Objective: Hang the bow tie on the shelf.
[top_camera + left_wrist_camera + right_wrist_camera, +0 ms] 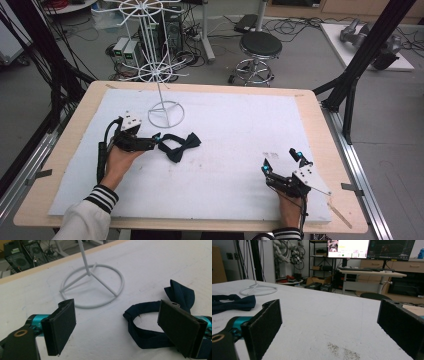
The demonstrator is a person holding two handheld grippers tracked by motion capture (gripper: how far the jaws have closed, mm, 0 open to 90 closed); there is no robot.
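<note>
A dark navy bow tie (pixel 179 144) with its strap looped lies flat on the white mat (pixel 225 175), left of centre. My left gripper (pixel 156 138) is open right at the strap's left end. In the left gripper view the strap loop (pixel 140 333) lies by the right pad (pixel 178 326), partly hidden behind it, with the bow (pixel 180 293) beyond; nothing is gripped by the left gripper (pixel 118 316). A white wire stand (pixel 166 114) rises behind the tie on a ring base (pixel 93 285). My right gripper (pixel 280 160) rests open at the front right, its jaws wide apart (pixel 332 322) over bare mat.
The mat covers a wooden table (pixel 320 125). A faint grey smudge (pixel 270 155) marks the mat just beyond the right gripper. A black stool (pixel 260 47) and black frame posts (pixel 361 60) stand off the table's far side. The tie (pixel 235 303) and stand base (pixel 258 290) lie far left in the right gripper view.
</note>
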